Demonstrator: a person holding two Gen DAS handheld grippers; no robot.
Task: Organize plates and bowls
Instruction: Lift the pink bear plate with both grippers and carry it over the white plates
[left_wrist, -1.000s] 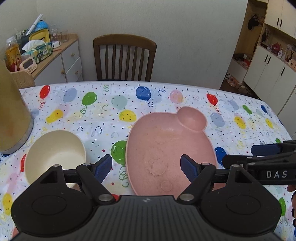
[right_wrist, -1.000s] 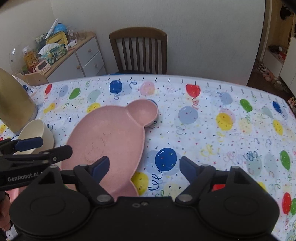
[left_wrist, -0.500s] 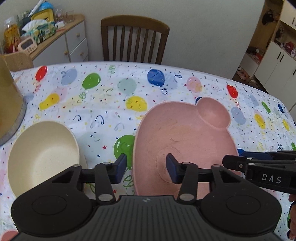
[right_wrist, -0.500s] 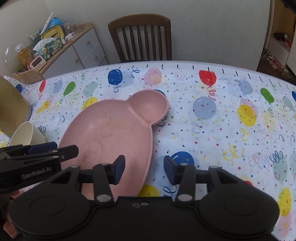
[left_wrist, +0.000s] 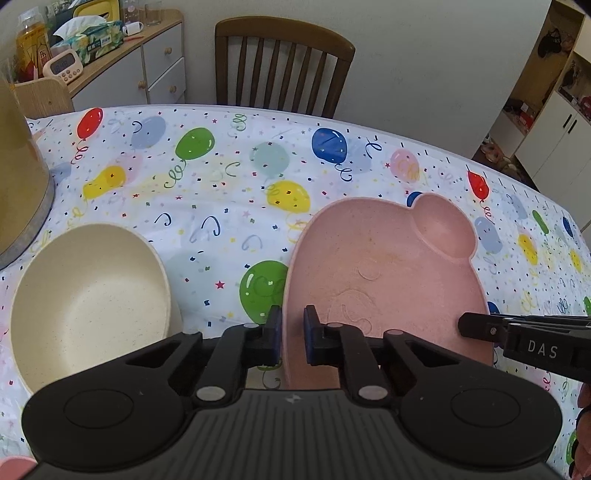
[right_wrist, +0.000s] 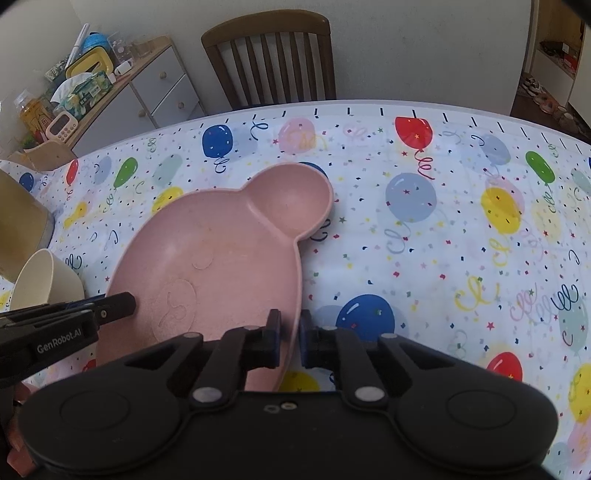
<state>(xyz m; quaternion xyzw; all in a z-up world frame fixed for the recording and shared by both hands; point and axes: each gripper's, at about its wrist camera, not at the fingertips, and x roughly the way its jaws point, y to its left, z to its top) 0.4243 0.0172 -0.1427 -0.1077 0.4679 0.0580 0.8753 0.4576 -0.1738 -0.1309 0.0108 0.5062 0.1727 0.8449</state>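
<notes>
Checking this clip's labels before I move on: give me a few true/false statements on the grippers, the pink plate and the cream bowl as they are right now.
1. The left gripper is closed on the left rim of the pink plate. True.
2. The right gripper hangs wide open, away from the plate. False: its fingers pinch the plate's right rim.
3. The cream bowl is stacked on the pink plate. False: it stands apart on the balloon tablecloth, left of the plate.
4. The plate's small round compartment is empty. True.
5. A wooden chair stands at the far side of the table. True.
</notes>
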